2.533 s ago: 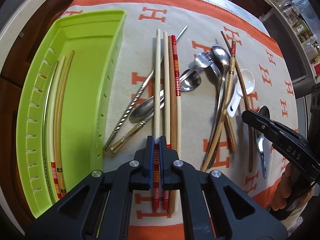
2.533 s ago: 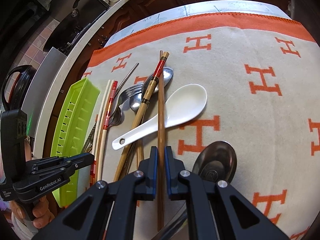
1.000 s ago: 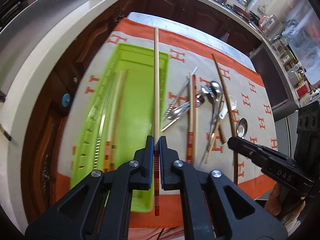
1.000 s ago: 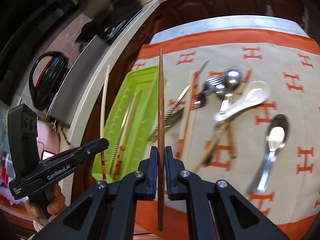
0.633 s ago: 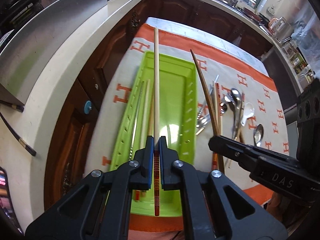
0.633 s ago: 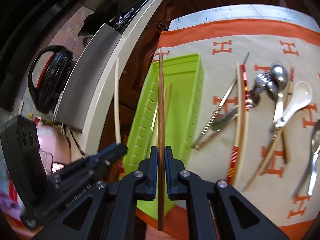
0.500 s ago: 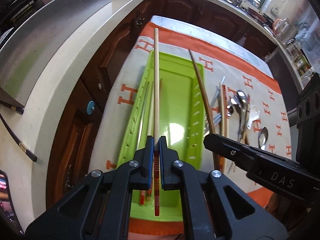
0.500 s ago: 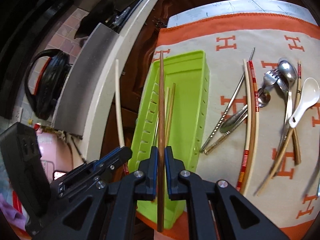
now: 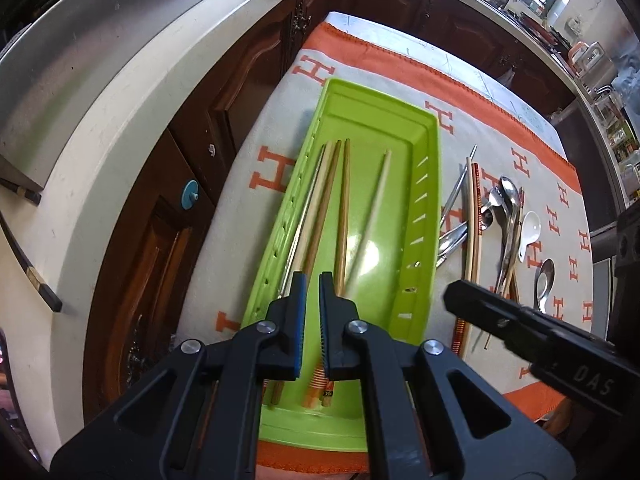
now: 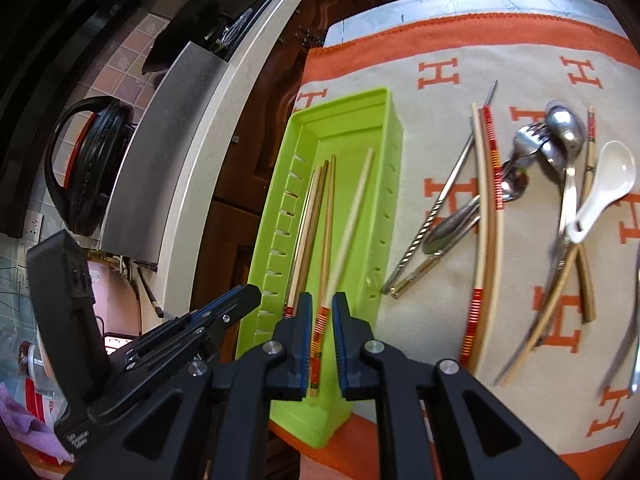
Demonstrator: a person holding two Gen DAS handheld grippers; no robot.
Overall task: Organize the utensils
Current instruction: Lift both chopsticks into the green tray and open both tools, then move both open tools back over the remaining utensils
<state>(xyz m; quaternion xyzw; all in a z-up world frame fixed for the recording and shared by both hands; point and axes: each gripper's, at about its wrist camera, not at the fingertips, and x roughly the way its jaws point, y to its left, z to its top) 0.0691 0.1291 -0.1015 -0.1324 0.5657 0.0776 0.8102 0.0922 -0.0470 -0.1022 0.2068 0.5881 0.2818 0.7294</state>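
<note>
**Chopsticks dropped, pile waiting**

Between your left gripper (image 9: 313, 280) pads nothing is held; the jaws stand parted above the long lime-green plastic tray (image 9: 429, 184). Your right gripper (image 10: 320, 304) hangs likewise agape and empty. Below lie the wooden and pale chopsticks (image 9: 344, 200), loose inside the tray. That drop looks done. Next, swing right to the red-banded chopstick pair (image 10: 490, 208) beside the steel spoons (image 10: 564, 132) on the orange-lettered cloth (image 10: 520, 56).
</note>
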